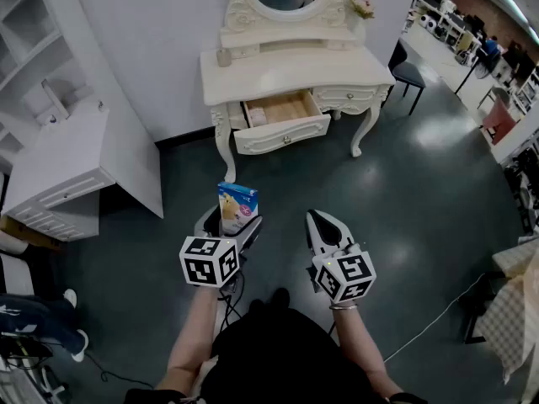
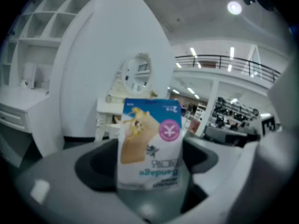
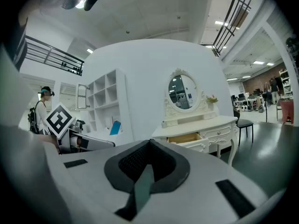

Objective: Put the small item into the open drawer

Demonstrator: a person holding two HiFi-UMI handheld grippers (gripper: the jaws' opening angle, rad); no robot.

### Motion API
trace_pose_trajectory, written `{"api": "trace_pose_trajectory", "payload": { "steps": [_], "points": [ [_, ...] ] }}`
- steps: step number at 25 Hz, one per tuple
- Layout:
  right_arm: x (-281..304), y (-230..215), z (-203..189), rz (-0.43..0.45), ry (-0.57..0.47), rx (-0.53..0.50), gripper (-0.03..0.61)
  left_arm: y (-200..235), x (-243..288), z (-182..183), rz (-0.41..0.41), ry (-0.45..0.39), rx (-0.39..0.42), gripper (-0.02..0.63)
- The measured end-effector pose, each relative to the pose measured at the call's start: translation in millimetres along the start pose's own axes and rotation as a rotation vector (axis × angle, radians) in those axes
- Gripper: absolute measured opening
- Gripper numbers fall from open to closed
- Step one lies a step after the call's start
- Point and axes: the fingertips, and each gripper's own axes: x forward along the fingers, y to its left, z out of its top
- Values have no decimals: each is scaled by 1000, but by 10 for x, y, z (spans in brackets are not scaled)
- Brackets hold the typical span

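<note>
A small blue-and-white box (image 1: 237, 206) stands upright between the jaws of my left gripper (image 1: 230, 225), which is shut on it. The left gripper view shows the same box (image 2: 149, 141) filling the middle, its print upside down. My right gripper (image 1: 321, 222) is beside it, shut with nothing in it; its pads meet in the right gripper view (image 3: 149, 143). Ahead across the dark floor stands a cream dressing table (image 1: 295, 72) with an oval mirror. Its left drawer (image 1: 282, 135) is pulled open, with a wooden inside and a pale item at its left end. The right gripper view also shows the drawer (image 3: 186, 138).
A white cabinet (image 1: 59, 175) and shelving stand at the left, with a white curved wall behind. A dark chair (image 1: 408, 72) sits right of the table. A white cable (image 1: 429, 322) runs over the floor at the right, near patterned fabric (image 1: 514, 310). A person with a backpack (image 3: 39, 111) stands at the left.
</note>
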Motion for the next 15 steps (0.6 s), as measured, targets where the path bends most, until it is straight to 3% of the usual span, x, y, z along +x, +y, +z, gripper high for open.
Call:
{"api": "trace_pose_trajectory", "payload": {
  "steps": [15],
  "points": [
    [54, -348, 80, 19, -29, 42, 5, -56, 260, 105, 26, -17, -2, 428]
  ]
}}
